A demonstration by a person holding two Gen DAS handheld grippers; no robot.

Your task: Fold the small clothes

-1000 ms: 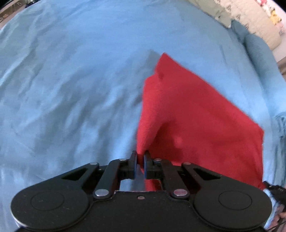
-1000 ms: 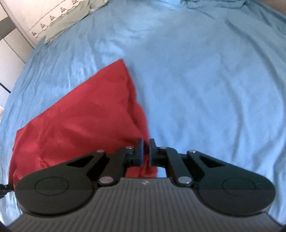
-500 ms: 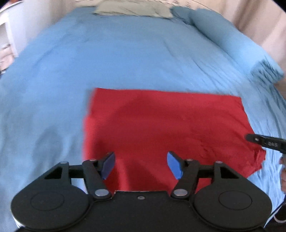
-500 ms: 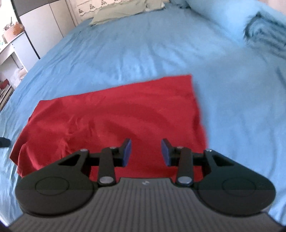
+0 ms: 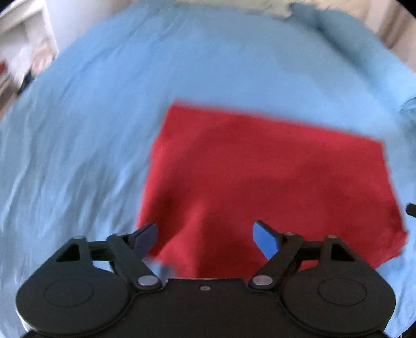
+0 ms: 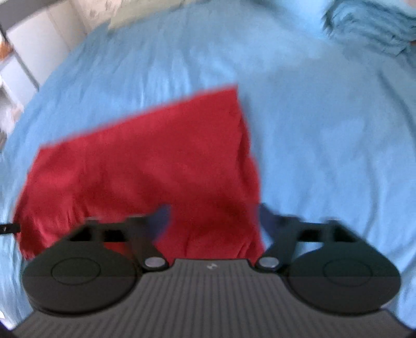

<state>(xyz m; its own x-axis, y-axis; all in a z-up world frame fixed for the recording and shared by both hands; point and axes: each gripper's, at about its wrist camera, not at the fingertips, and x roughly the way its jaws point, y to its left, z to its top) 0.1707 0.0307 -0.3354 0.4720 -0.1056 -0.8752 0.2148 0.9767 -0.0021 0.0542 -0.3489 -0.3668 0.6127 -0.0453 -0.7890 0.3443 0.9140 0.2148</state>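
Left claw [image 5: 205,238]: spread wide, holding nothing, blue pads over the cloth's near edge.
Flat red rectangular cloth [image 5: 267,176]: spread on the light blue bed sheet [image 5: 85,135], just ahead of both claws.
Right claw [image 6: 214,221]: spread wide, empty, above the cloth's near right corner.

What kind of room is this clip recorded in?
Most likely a bedroom: a red cloth lies on a bed with a light blue sheet, a pillow at its far end, white cabinets beside it.
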